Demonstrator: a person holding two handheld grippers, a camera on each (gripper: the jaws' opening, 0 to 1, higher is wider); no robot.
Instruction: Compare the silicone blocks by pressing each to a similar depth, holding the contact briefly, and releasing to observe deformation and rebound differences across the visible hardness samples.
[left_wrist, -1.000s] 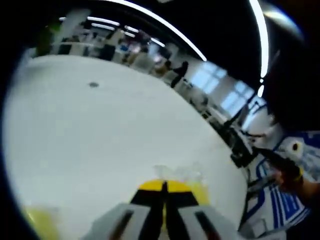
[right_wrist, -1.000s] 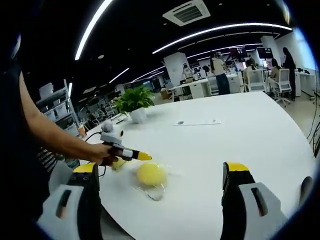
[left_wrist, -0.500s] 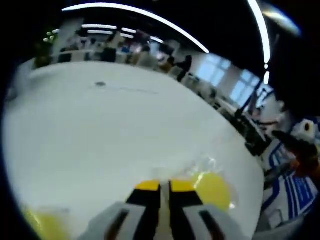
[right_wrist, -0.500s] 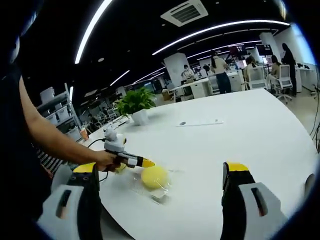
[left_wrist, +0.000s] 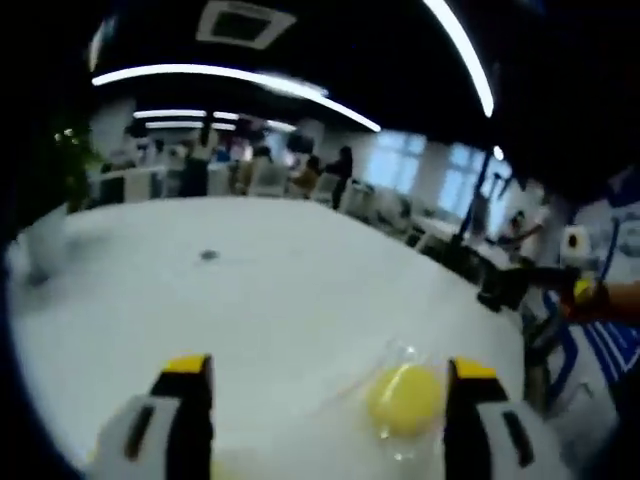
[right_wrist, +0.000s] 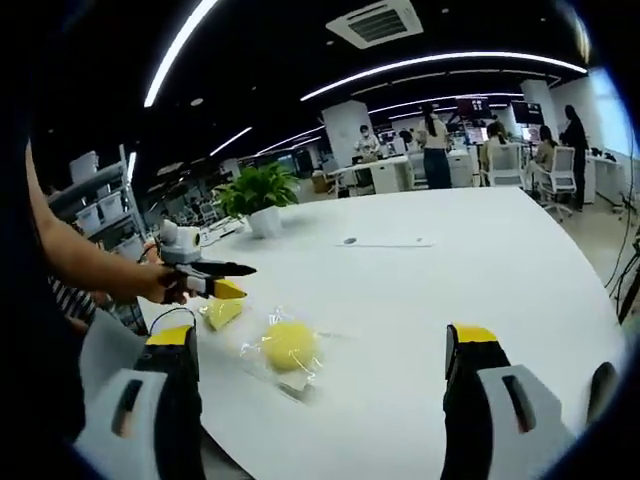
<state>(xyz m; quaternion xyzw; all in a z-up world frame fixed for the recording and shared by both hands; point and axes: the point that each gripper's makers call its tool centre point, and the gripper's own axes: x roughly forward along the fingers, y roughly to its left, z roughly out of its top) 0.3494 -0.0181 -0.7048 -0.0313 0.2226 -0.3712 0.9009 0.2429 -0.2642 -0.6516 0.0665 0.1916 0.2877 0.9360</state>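
now the round yellow block (right_wrist: 289, 345), in clear wrap, lies on the white table (right_wrist: 430, 260). in the left gripper view it (left_wrist: 405, 397) sits at about 1 o'clock from the left gripper (left_wrist: 325, 372), just inside its right jaw; those jaws stand wide apart, holding nothing. the block has no long axis i can tell. the right gripper (right_wrist: 325, 345) is spread wide too, block at 11 o'clock. the left looks nearer, so it likely presses next. a second yellow piece (right_wrist: 221, 312) lies beside.
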